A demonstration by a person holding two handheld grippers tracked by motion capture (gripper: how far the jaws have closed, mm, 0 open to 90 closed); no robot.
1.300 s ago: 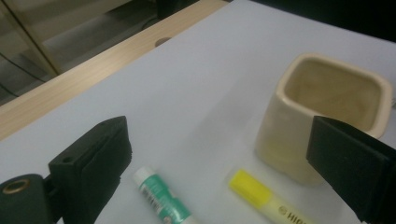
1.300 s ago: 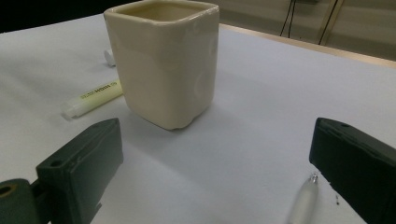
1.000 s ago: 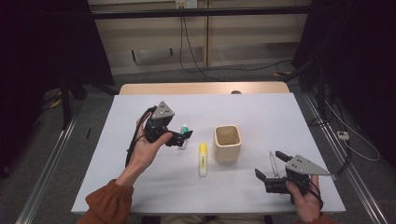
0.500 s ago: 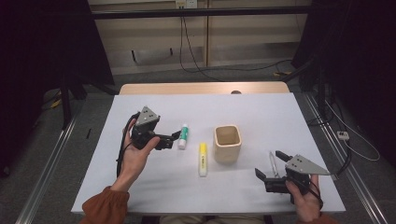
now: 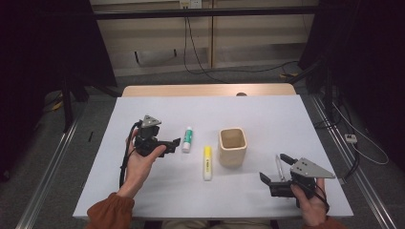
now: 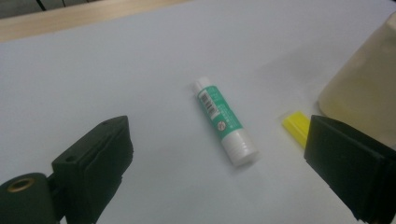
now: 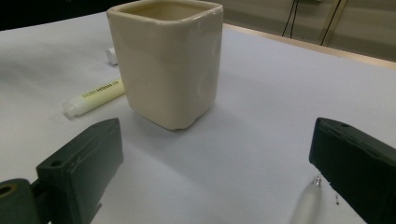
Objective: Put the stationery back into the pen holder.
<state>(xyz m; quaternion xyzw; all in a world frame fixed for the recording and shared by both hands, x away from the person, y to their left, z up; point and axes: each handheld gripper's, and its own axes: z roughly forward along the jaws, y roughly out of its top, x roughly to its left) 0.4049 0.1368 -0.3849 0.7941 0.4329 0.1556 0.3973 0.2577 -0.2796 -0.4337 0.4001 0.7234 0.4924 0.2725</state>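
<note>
A green-and-white glue stick [image 5: 187, 139] lies on the white table [image 5: 267, 114], just right of my left gripper [image 5: 172, 143], which is open and holds nothing. In the left gripper view the glue stick [image 6: 224, 119] lies ahead between the wide-apart jaws of that gripper [image 6: 219, 177], apart from both. A yellow highlighter [image 5: 207, 162] lies beside a cream square cup [image 5: 232, 145]. My right gripper [image 5: 274, 168] is open near the front right edge, with a clear pen [image 5: 278, 167] lying between its jaws. The right gripper view has the cup [image 7: 168, 60] upright ahead and the pen [image 7: 306, 203] by the right jaw.
The highlighter's tip [image 6: 296, 127] and the cup's wall [image 6: 364, 93] are at the right of the left gripper view. The highlighter [image 7: 95, 95] lies left of the cup in the right gripper view. A wooden strip [image 5: 205, 90] edges the table's far side.
My left gripper has drawn back to the left, away from the glue stick, which stays lying on the table. The right gripper has not moved.
</note>
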